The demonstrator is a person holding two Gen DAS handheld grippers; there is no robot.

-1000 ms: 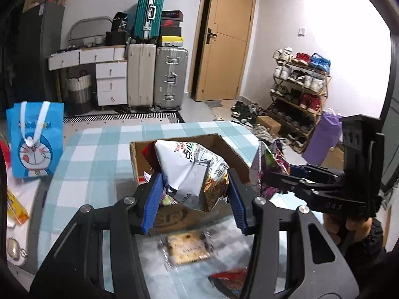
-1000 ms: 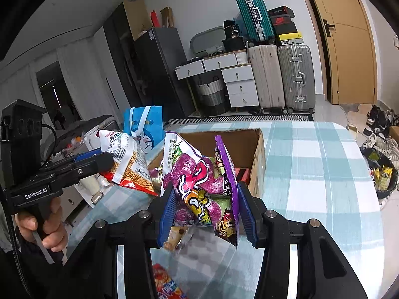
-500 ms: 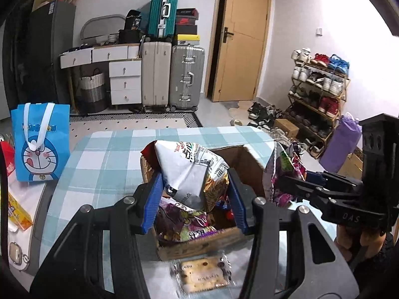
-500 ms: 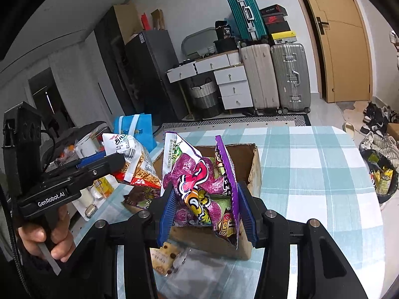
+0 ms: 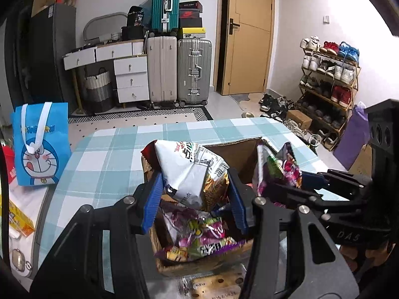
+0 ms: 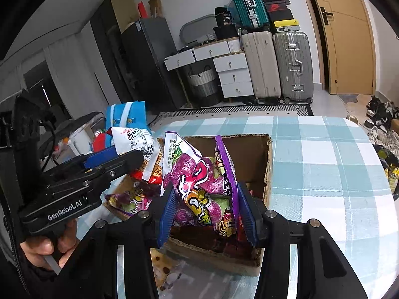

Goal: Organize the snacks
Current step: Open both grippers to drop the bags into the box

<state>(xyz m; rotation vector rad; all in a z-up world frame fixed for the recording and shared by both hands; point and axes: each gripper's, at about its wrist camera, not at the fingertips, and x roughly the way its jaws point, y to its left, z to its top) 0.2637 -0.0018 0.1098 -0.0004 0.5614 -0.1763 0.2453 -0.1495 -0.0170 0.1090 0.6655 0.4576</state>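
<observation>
Fingers (image 5: 239,199) with bags (image 5: 192,172), now over box (image 5: 199,264)

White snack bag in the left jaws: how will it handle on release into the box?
Probably floppy: the white snack bag creases and bulges between the left gripper's jaws. Likely light for its size, being puffed. It may settle tilted, since the cardboard box below already holds loose packets.

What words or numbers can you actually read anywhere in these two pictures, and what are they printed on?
"GenRobot.AI": side of the black left gripper.
"DAS": body of the black right gripper.
"36": black box on the white drawer unit.
The white snack bag, the purple snack bag and the blue cartoon tote bag carry print too small or blurred to read.
</observation>
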